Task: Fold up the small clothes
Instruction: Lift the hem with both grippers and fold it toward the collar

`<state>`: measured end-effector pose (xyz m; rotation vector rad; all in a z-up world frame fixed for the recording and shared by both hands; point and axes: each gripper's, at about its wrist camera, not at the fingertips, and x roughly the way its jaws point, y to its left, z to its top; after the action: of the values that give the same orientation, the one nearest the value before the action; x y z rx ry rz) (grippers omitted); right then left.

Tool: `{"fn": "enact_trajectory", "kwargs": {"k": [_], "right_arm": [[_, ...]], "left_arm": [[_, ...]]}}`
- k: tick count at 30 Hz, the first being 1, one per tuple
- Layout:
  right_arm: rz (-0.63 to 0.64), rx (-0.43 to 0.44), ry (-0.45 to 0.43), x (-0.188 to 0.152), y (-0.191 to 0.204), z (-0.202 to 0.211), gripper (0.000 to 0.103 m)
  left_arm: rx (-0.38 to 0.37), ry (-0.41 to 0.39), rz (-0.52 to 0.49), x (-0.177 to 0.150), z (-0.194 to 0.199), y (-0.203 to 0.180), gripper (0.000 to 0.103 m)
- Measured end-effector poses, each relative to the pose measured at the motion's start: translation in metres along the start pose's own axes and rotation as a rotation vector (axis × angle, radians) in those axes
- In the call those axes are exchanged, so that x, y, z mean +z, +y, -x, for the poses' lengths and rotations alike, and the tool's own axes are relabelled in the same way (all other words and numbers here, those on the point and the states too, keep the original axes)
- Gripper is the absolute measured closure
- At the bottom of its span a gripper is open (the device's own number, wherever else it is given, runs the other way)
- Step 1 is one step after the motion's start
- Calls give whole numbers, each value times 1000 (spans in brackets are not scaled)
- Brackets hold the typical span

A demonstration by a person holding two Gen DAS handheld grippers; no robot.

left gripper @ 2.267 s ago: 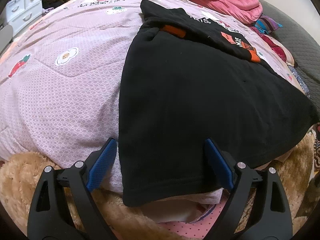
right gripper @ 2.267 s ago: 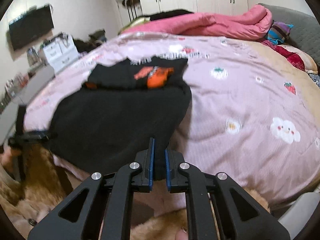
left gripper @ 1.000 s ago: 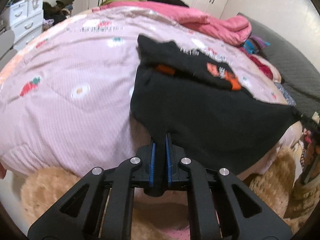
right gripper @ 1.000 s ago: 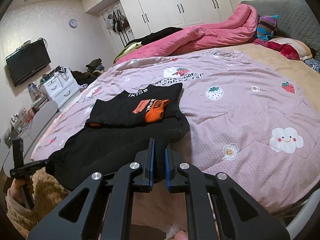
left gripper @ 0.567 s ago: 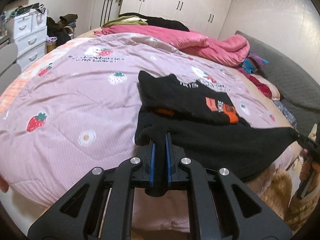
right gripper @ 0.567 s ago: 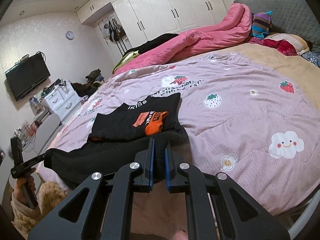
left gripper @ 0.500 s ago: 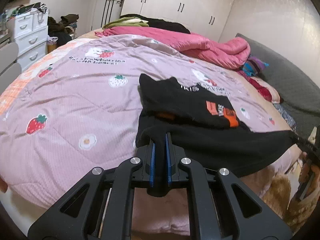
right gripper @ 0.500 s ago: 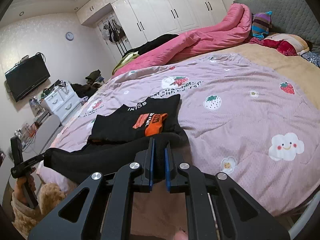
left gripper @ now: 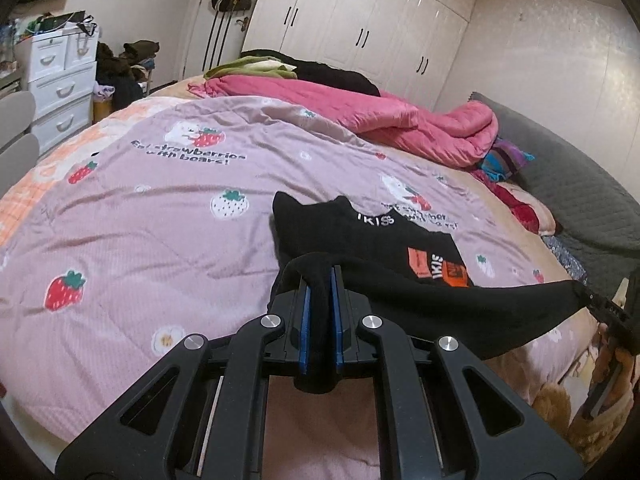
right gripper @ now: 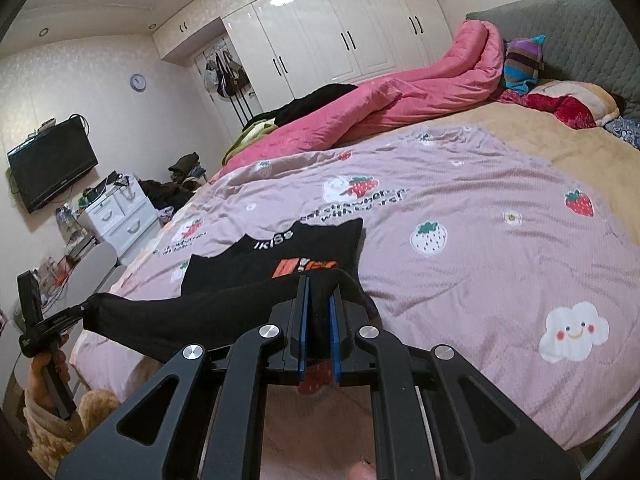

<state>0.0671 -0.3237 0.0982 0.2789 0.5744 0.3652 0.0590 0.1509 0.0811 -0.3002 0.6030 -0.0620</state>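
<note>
black T-shirt [left gripper: 400,248] | hem newly lifted off bed [left gripper: 140,216], taut | both jaws clamped on hem corners | fold-over next

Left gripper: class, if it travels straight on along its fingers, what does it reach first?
Probably the folded upper part of the black shirt, directly ahead of the left gripper, which is shut on the shirt's hem; the quilt lies beyond. Depth is uncertain.

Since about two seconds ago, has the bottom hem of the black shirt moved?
Yes. The hem, then hanging over the bed's near edge, is now lifted and carried toward the orange print, stretched between left gripper and right gripper.
</note>
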Motion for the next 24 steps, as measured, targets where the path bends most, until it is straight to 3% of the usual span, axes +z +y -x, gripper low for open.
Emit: {"fn": "enact_trajectory", "kwargs": {"k": [24], "right_arm": [[4,-53,-38,39,7,-39,95]], "left_arm": [[37,-38,7,40,-28,3,100]]}}
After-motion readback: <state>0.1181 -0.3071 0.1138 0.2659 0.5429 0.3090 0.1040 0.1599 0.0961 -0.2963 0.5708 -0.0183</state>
